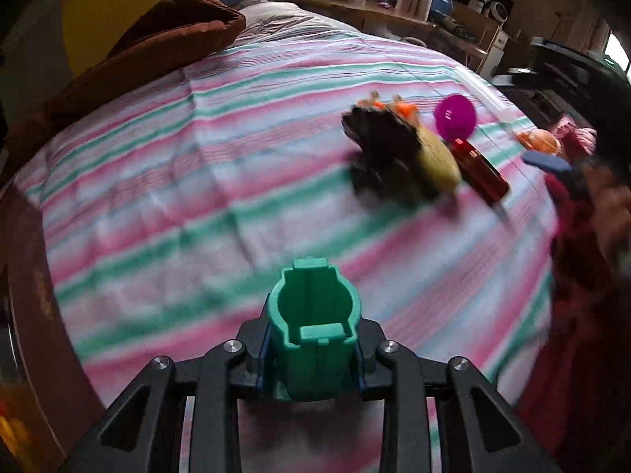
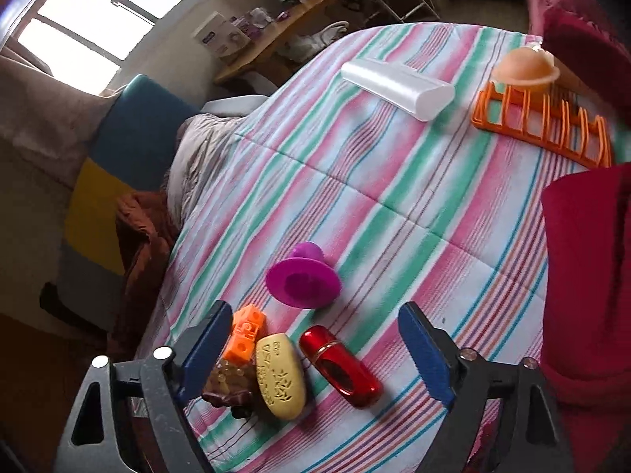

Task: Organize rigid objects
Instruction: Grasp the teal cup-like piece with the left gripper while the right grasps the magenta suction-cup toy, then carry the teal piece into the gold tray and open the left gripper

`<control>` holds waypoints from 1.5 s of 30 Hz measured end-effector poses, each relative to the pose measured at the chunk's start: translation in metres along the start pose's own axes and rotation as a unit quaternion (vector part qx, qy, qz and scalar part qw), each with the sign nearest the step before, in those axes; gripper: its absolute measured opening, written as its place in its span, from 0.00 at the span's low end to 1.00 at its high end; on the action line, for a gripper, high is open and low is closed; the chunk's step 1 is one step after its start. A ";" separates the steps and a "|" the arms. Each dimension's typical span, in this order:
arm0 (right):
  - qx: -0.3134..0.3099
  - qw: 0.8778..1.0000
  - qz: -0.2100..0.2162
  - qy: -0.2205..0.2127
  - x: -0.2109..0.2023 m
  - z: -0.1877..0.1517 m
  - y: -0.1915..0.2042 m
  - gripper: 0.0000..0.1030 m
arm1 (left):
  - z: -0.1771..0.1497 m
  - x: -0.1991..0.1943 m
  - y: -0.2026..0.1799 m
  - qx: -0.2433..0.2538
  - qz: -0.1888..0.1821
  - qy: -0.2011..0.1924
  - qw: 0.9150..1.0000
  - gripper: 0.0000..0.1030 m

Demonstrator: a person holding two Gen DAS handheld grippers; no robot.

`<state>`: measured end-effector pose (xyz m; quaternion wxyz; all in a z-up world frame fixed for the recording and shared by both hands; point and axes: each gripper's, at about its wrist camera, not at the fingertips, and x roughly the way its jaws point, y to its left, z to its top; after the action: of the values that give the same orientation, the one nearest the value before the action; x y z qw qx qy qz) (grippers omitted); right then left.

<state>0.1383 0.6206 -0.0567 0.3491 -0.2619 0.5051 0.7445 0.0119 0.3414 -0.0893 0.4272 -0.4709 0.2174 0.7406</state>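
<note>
Striped bedspread [image 2: 394, 181] wide open through the middle, cluster of red case [image 2: 341, 366], yellow oval [image 2: 280, 376], orange cubes [image 2: 246, 333] and purple cup [image 2: 303, 282] crowding the near edge, white case [image 2: 396, 88] and orange rack [image 2: 546, 130] blocking the far side.

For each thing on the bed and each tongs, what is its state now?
Left tongs: shut on green cup.
Right tongs: open, holding nothing.
Red case: lying flat, closed.
Purple funnel: tipped on its side.
White case: lying flat.
Orange rack: upright.
</note>
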 end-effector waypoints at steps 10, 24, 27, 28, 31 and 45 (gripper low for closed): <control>-0.060 0.997 -0.029 0.043 0.024 0.012 0.027 0.93 | -0.015 -0.004 0.000 -0.017 -0.019 -0.017 1.000 0.29; -0.205 0.965 -0.151 0.064 0.087 0.016 0.050 0.57 | -0.022 -0.008 0.001 -0.022 -0.019 -0.032 0.999 0.29; -0.221 0.960 -0.159 0.064 0.088 0.013 0.053 0.57 | -0.024 -0.010 -0.001 -0.021 -0.012 -0.036 0.999 0.29; -0.224 0.959 -0.159 0.064 0.088 0.013 0.053 0.57 | -0.024 -0.011 -0.001 -0.023 -0.011 -0.035 0.999 0.29; -0.226 0.959 -0.157 0.065 0.087 0.014 0.052 0.57 | -0.025 -0.020 -0.004 -0.019 -0.012 -0.036 0.999 0.29; -0.270 0.943 -0.183 0.066 0.093 0.008 0.053 0.57 | -0.047 -0.134 0.040 -0.070 0.014 -0.124 0.990 0.29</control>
<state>0.0392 0.6385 -0.0926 0.3612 -0.4825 0.2502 0.7577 0.0283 0.2286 0.0039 0.4063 -0.4006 0.1170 0.8128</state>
